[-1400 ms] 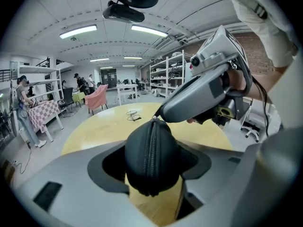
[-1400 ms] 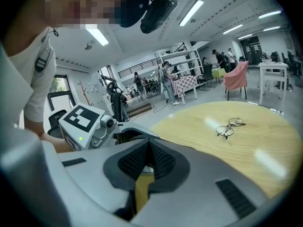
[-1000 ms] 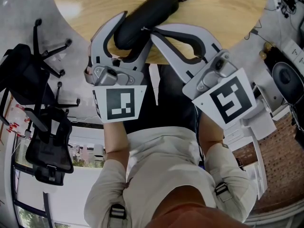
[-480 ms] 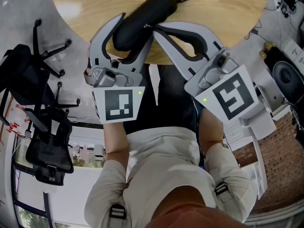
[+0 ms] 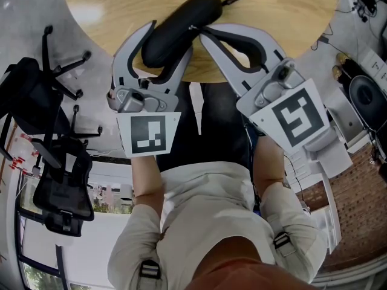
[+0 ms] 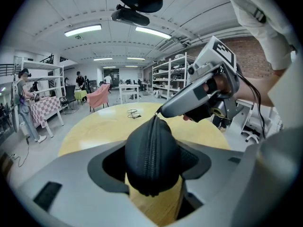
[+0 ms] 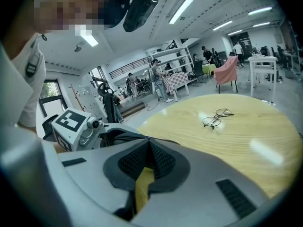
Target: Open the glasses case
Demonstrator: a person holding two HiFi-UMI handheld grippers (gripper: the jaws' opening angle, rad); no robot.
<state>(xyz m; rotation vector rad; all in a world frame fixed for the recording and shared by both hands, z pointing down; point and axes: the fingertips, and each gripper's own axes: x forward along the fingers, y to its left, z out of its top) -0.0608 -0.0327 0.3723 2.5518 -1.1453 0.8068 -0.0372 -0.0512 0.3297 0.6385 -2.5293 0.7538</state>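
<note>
Case (image 5: 181, 24) pinched across its width in left tool (image 5: 170, 41) — right tool (image 5: 196, 29), tips pressed together, touches its zip (image 6: 152, 145) just ahead.

Matt, perhaps fabric case (image 5: 175, 32), glossy wooden table (image 5: 284, 11)

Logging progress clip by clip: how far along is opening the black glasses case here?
Done: the left claw clamps the black oval zip-up glasses case at the round wooden table edge. In hand: the right claw is closed at the zipper pull, apparently pinching it. Left: the zipper runs shut along the whole visible seam, so unzipping and lifting the lid are not yet done.
</note>
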